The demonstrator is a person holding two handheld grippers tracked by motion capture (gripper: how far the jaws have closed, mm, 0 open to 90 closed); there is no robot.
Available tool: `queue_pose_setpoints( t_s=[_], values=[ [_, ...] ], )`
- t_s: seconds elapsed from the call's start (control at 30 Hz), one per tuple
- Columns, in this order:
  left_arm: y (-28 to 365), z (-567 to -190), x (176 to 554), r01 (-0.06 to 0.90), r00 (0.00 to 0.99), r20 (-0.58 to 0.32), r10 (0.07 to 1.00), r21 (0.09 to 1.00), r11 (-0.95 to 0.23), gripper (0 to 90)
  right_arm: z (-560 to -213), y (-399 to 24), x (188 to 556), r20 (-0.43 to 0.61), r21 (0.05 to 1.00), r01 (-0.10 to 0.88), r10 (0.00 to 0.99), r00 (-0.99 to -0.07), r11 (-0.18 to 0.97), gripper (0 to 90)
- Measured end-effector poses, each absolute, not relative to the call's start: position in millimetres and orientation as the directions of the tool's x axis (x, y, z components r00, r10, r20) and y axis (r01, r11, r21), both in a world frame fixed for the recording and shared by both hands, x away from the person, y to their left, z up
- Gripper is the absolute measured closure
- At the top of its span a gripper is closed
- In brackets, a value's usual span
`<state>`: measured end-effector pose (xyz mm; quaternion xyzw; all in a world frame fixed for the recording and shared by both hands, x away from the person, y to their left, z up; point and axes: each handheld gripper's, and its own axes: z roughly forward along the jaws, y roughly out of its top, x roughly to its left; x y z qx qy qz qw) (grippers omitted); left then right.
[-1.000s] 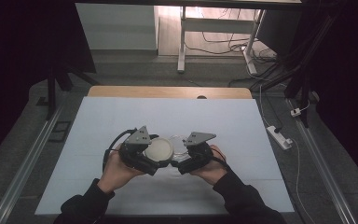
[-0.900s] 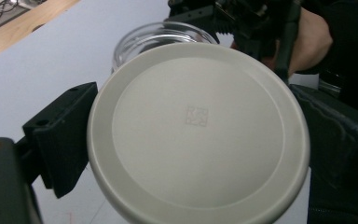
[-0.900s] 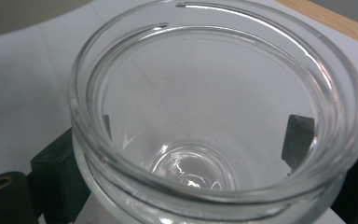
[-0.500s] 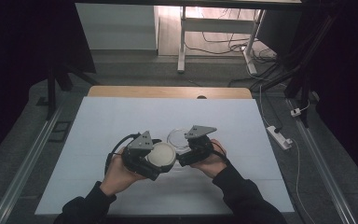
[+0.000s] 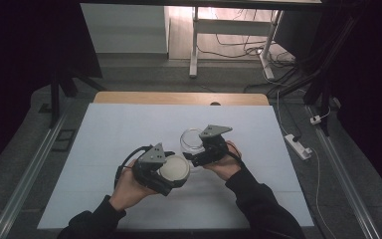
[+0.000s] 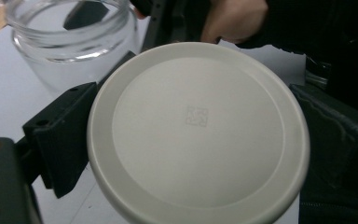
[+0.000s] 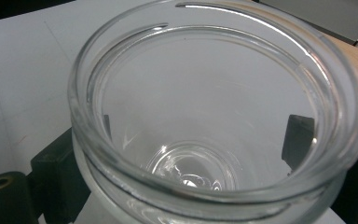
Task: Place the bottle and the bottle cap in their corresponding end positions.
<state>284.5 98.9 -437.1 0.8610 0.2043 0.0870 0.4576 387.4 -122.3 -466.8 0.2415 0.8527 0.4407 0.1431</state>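
Observation:
A round white lid sits between the jaws of my left gripper, which is shut on its rim. A clear, empty glass jar with a threaded mouth is held by my right gripper, shut on its body. In the left gripper view the jar stands just beyond the lid at the upper left. Lid and jar are apart, with the lid lower and to the left of the jar in the high view.
The white table top has a wooden strip along its far edge. A power strip lies on the floor to the right. Desk legs and cables stand beyond the table.
The lid was over the jar between the two grippers; now my left gripper has drawn it down and left, away from the jar. My right gripper has moved right and farther away with the jar.

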Motion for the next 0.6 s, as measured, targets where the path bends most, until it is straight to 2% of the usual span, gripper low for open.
queue_pose_setpoints(
  t_s=[0.6],
  values=[
    [89.5,-463.5,288.5,0.252,0.919,-0.03,0.394,0.812,-0.526,7.8,-469.7,-111.6,411.3,-0.022,0.82,0.306,0.56,-0.828,0.484,7.0]
  ],
)
